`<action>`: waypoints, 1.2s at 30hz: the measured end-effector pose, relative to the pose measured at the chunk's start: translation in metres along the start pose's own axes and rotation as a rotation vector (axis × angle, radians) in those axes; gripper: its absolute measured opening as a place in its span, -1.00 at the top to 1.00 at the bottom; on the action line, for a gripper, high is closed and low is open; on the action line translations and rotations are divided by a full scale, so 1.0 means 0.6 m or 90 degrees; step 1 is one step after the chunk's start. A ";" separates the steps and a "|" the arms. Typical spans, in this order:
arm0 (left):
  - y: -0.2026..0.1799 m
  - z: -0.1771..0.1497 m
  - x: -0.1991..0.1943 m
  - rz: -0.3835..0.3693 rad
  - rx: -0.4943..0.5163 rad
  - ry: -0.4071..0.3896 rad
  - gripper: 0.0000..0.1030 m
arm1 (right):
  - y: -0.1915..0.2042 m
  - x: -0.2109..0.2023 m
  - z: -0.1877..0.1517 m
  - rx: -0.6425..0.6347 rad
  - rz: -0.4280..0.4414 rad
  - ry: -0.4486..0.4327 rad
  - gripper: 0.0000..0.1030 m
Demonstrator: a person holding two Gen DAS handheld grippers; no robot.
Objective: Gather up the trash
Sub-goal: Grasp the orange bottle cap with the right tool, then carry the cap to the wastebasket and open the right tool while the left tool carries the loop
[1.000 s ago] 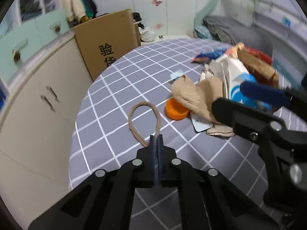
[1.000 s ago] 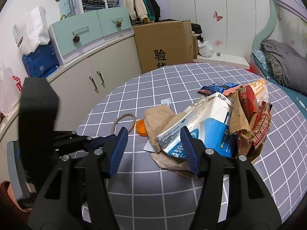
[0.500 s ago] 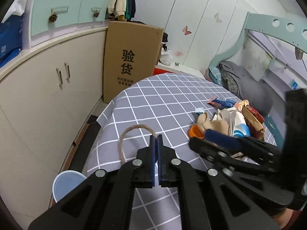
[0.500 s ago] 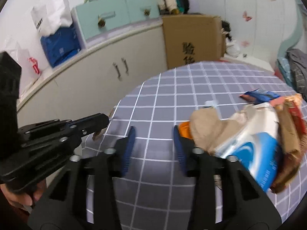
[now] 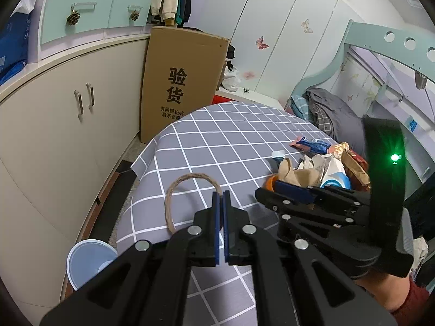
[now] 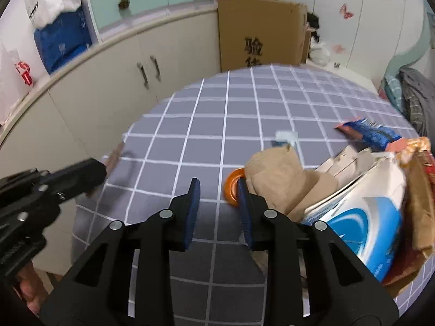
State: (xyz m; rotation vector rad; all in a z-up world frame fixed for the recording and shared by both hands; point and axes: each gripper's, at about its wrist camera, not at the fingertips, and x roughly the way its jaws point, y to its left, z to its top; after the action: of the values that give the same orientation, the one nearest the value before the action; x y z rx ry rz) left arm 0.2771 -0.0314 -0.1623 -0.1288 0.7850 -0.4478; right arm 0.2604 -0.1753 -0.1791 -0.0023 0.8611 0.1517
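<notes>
Twine loop is pinched in the left gripper's closed fingers above the counter; right gripper's fingers spread beside trash pile.

We can't read the blurred carton; right gripper hides orange lid; bin partly under left gripper.

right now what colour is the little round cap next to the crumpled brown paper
Orange. The cap shows best in the right wrist view, beside the brown paper.
</notes>
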 end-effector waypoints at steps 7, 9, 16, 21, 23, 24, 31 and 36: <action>0.009 -0.002 -0.009 -0.008 -0.006 -0.008 0.96 | 0.000 0.011 0.009 -0.030 -0.028 0.013 0.82; 0.019 -0.002 -0.016 -0.012 -0.015 -0.013 0.96 | 0.002 0.007 0.009 -0.026 -0.007 0.010 0.88; 0.069 -0.008 -0.048 -0.019 -0.067 -0.026 0.96 | 0.061 -0.011 0.014 -0.027 0.078 -0.008 0.89; 0.117 -0.021 -0.079 0.001 -0.098 -0.037 0.96 | 0.110 -0.016 0.017 -0.016 0.164 -0.012 0.89; 0.138 -0.028 -0.091 0.017 -0.107 -0.038 0.96 | 0.143 -0.014 0.018 -0.023 0.197 -0.007 0.89; 0.152 -0.032 -0.097 0.028 -0.114 -0.039 0.96 | 0.166 -0.011 0.017 -0.028 0.219 -0.004 0.89; 0.280 -0.076 -0.128 0.107 -0.181 -0.020 0.96 | 0.286 0.031 0.015 -0.065 0.288 0.031 0.89; 0.358 -0.103 -0.131 0.159 -0.216 -0.001 0.96 | 0.366 0.096 0.011 -0.082 0.308 0.072 0.88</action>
State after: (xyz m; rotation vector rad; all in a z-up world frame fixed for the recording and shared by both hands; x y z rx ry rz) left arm 0.2581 0.1988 -0.2135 -0.3425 0.8579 -0.0748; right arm 0.2729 0.0502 -0.2051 0.0777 0.9515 0.6654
